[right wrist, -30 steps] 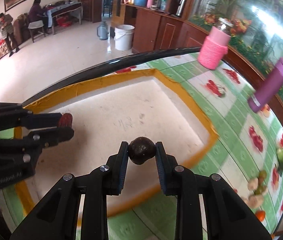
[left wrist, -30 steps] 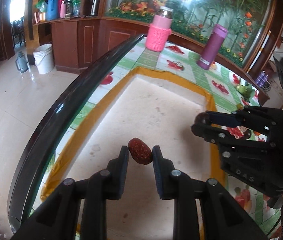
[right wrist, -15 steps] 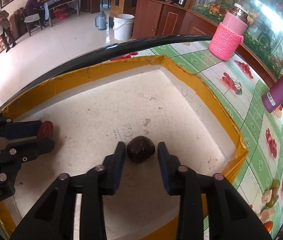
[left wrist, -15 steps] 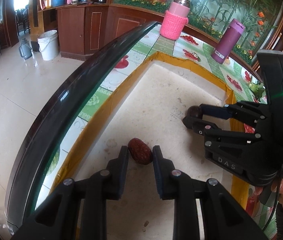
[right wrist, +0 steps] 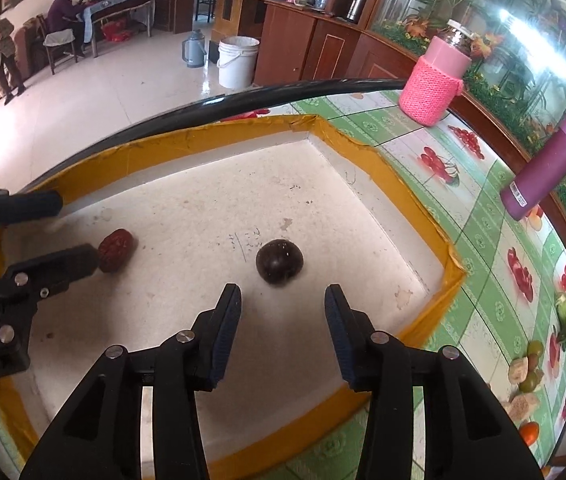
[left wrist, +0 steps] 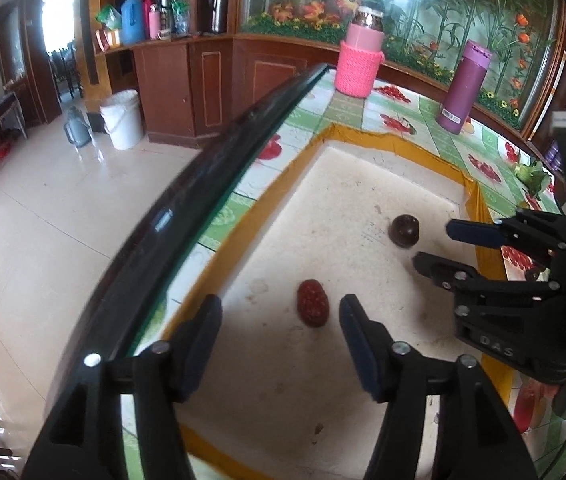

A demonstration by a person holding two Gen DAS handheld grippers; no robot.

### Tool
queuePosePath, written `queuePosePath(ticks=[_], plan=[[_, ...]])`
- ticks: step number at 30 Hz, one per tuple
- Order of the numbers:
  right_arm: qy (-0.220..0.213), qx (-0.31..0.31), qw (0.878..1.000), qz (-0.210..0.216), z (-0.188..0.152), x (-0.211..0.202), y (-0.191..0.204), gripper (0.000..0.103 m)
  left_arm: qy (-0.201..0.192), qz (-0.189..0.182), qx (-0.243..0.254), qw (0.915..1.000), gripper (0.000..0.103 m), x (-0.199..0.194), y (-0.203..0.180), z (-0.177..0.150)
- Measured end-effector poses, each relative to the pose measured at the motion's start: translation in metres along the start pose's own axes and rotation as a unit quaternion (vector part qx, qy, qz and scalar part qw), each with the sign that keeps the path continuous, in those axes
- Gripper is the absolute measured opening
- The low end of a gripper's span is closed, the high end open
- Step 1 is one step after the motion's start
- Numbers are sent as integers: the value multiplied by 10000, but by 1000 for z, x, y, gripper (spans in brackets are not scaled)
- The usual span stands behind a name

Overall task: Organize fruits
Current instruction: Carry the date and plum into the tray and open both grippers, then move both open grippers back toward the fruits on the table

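A wrinkled red oval jujube (left wrist: 313,307) lies on the pale, speckled square mat (left wrist: 363,184) edged with yellow tape, just ahead of the left gripper (left wrist: 279,312) and a little nearer its right finger; neither pad touches it. That gripper's jaws have just been opening and now stand wide apart, the fruit released between and slightly beyond the tips. In the right wrist view the jujube (right wrist: 116,249) sits against the tip of the left gripper's nearer finger; whether they touch I cannot tell.

A round, dark brown glossy fruit (right wrist: 279,261) rests on the same mat just ahead of the right gripper (right wrist: 283,304), clear of both blue-padded fingers (right wrist: 227,320). Those jaws have also just been opening and stand apart with nothing gripped. From the left wrist view the dark fruit (left wrist: 404,230) lies just beyond the right gripper's tips (left wrist: 431,244).

The two fruits lie near each other on the mat, apart. The mat sits on a green-and-white fruit-print tablecloth (right wrist: 483,216). Farther back stand a jar in a pink knitted sleeve (right wrist: 433,88) and a purple cylindrical flask (right wrist: 547,168). At the table's right edge lie more small fruits (right wrist: 527,372).
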State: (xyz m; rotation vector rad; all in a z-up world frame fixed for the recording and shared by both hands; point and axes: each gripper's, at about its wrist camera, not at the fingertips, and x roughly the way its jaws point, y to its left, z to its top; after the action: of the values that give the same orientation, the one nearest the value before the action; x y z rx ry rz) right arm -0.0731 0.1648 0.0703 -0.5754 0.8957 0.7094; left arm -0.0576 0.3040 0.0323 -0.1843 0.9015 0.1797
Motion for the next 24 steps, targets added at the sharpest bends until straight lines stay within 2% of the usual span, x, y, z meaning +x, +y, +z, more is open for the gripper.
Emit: queuePosePath(ticks=[7,9,12,24], plan=[[-350,311,9989,-7,-21,-39,-8,44,-228,228,13,9995,75,-19,-1,-6],[-445,406,9982,-38,-30,-50,-11,51,-245,202,-41,9995,77,-24,-3,-8],[-588,514,9968,-150,-46,-68,-17,54,-297,167,-59,9994,79,-30,-11,-10],[-890,1229,9871,-503,-119,-115,-57,54,-501,-195,482,9974,84,-60,-85,-14]])
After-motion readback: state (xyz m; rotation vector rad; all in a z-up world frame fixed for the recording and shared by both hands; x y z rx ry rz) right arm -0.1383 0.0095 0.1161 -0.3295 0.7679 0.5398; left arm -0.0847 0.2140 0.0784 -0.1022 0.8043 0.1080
